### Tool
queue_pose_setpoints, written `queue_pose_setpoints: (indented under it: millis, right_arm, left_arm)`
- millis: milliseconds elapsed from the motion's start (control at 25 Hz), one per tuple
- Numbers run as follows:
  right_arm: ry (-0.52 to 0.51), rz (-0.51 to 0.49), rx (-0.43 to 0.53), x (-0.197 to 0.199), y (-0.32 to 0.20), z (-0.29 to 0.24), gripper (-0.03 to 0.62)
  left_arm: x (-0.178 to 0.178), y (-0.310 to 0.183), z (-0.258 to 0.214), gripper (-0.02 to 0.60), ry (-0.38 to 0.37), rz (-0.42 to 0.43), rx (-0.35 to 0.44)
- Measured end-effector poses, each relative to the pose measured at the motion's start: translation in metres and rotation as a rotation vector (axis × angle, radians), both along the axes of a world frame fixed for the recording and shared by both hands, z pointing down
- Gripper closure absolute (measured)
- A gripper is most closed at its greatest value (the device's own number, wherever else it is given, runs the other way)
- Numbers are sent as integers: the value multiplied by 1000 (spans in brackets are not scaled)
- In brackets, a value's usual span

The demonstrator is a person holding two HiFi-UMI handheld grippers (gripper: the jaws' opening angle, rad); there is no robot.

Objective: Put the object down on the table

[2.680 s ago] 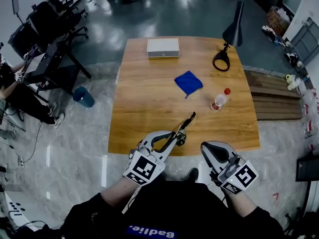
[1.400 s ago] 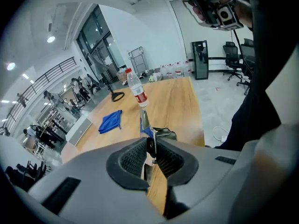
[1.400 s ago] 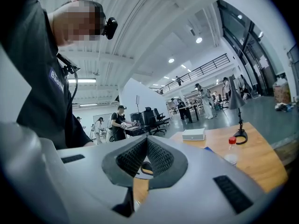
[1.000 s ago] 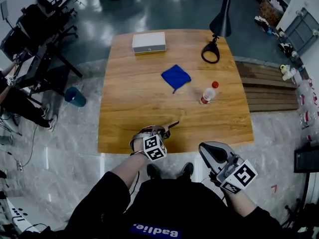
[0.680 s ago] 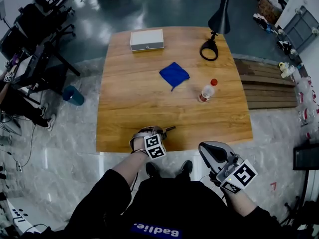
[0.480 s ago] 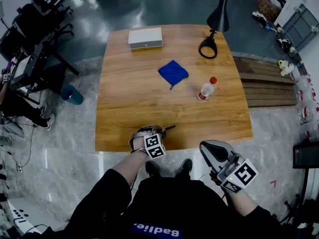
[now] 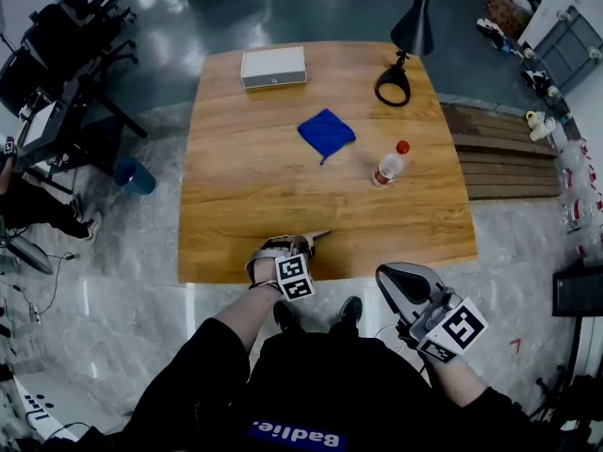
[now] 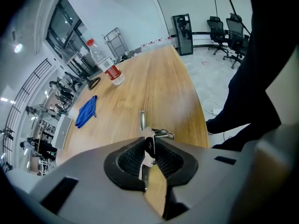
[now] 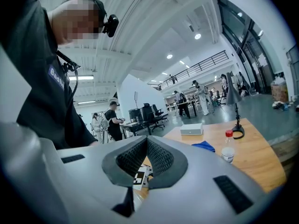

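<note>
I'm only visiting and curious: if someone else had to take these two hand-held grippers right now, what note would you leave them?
Left gripper: jaws around the metal tool and just opening. It is low over the near edge of the table. I cannot tell whether the tool touches the wood.
Right gripper: shut and empty, held off the table at the person's right side.
Done: the tool is at the table's near edge.
Left: let the tool go fully so it lies on the table, then draw the left gripper away.
</note>
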State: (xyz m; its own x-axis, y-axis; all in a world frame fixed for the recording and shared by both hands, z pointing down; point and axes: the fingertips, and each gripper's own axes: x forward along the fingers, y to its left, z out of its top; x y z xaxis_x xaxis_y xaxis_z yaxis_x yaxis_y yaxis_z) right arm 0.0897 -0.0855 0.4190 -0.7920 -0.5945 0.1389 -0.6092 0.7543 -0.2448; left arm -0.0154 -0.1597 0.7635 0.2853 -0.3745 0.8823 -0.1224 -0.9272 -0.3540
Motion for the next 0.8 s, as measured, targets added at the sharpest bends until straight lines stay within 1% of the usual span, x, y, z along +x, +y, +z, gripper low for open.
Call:
queue_pose_setpoints:
  millis: [120,240,320,440,520,600,680,800]
  right_arm:
    - [5,-3,-5,2,1,4,589]
    - [6,-4,-4,2,2,3,589]
    - [6,-4,-4,2,3,2,589]
    - [4,-4,-1,3,3,1,589]
    - [1,-5,1,3,3,-1,589]
    - [-5,-8,7,3,2,-2,589]
    - [-13,-10,13,2,1,-3,589]
    - [-25,-15,23,0,0,-8,589]
  left_arm:
    - [3,6,8,509,-5,14,-36]
    - [4,10,10,490,-1,18,-60]
    - [4,12,10,486,21,5,-81]
    - [4,14,8,458,60,-16,-128]
    - [4,15,2,435,84,-34,-144]
    - [4,15,-8,431,117,-51,-142]
    - [6,16,-25,431,167,-68,-133]
    - [12,21,-64,431,286,-112,-120]
